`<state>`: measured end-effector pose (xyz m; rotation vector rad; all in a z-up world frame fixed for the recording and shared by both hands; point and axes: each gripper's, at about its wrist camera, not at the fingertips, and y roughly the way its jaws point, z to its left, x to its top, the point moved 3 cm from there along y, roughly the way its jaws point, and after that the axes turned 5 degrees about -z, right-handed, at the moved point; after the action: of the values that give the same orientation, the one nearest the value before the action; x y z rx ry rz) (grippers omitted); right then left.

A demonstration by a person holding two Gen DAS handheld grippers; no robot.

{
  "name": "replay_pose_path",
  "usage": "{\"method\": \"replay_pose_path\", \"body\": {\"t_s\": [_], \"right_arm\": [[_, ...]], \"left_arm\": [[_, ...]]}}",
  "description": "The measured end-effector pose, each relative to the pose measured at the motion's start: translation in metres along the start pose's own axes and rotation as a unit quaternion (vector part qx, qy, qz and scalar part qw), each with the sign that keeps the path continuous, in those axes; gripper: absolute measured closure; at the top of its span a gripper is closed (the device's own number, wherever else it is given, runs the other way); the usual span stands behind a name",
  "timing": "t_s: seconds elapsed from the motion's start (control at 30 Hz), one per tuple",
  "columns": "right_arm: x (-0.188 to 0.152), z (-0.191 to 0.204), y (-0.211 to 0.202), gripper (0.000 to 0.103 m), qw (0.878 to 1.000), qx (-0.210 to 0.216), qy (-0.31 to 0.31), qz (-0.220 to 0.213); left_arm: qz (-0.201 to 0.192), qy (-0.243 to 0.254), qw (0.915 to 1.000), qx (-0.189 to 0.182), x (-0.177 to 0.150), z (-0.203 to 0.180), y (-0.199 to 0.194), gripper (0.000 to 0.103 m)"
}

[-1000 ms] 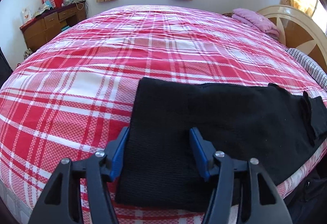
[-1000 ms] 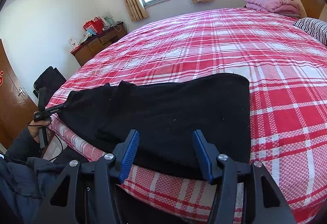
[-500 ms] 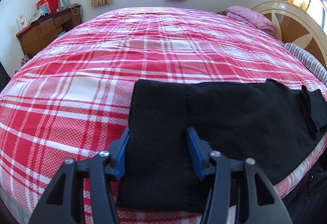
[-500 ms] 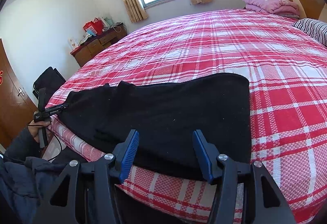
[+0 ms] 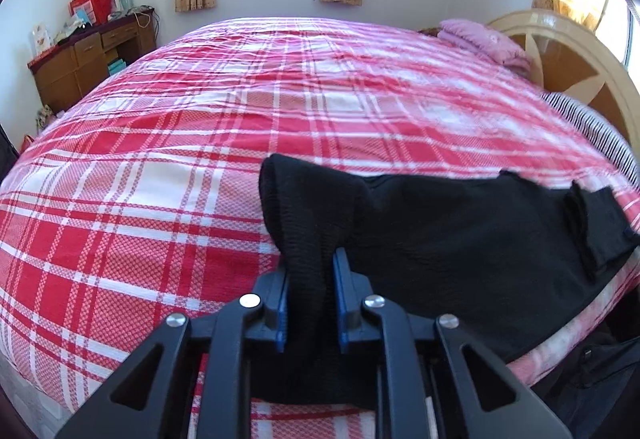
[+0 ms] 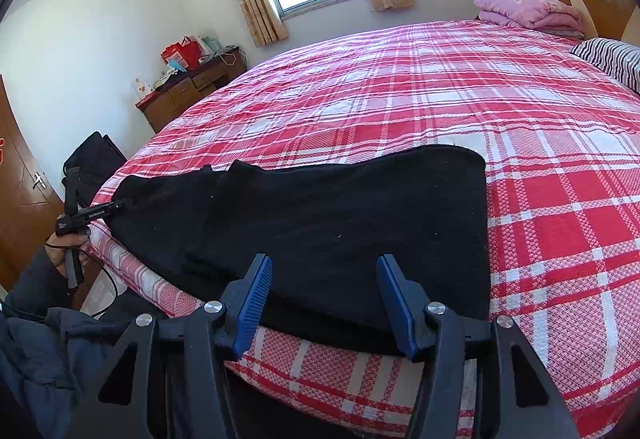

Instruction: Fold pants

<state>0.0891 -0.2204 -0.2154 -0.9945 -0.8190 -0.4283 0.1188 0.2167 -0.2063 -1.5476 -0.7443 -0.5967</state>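
Left gripper angled down over the near bed edge; its jaws have just been closing and now pinch a bunched ridge of the black pants between the blue pads, the cloth pulled up into a ribbed, rounded hump just ahead of the tips. In the right wrist view a hand in a dark sleeve grips that tool's handle beside the mattress edge. Right gripper also tilted down, jaws parted wide, blue ridged fingers either side of the pants' near hem with nothing clamped; whether they touch the fabric, cannot tell. Pants lie lengthwise along the near edge of the bed, soft matte knit, one end squared off, the other ending in small loose flaps. Bedspread is red-and-white plaid, fine woven check, lightly rumpled. Folded pink bedding by a cream-and-wood curved headboard; striped pillow beside it.
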Motion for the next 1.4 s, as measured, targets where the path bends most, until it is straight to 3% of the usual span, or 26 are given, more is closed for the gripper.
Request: {"method": "replay_pose_path", "body": {"t_s": [0.13,0.33,0.57,0.77,1.17,1.4], "right_arm": [[0.002,-0.001,-0.003,0.046,1.000,-0.005,0.005,-0.012],[0.012,-0.017,-0.015,0.046,0.998,-0.017,0.036,-0.047],[0.023,-0.041,-0.031,0.046,0.993,-0.039,0.083,-0.080],[0.026,-0.044,-0.036,0.046,0.991,-0.046,0.088,-0.090],[0.027,-0.068,-0.045,0.046,0.984,-0.058,0.130,-0.108],[0.023,-0.092,-0.053,0.044,0.974,-0.080,0.177,-0.117]], "left_arm": [[-0.017,-0.016,0.9992,-0.032,0.015,-0.008,-0.019,0.085],[-0.048,-0.018,0.9940,-0.096,0.043,-0.049,-0.049,0.086],[-0.078,0.004,0.9792,-0.188,0.083,-0.125,-0.069,0.086],[-0.063,0.060,0.9643,-0.250,0.106,-0.205,-0.070,0.086],[-0.021,0.171,0.9419,-0.288,0.114,-0.333,-0.048,0.086],[0.032,0.237,0.9296,-0.281,0.071,-0.400,-0.003,0.086]]}}
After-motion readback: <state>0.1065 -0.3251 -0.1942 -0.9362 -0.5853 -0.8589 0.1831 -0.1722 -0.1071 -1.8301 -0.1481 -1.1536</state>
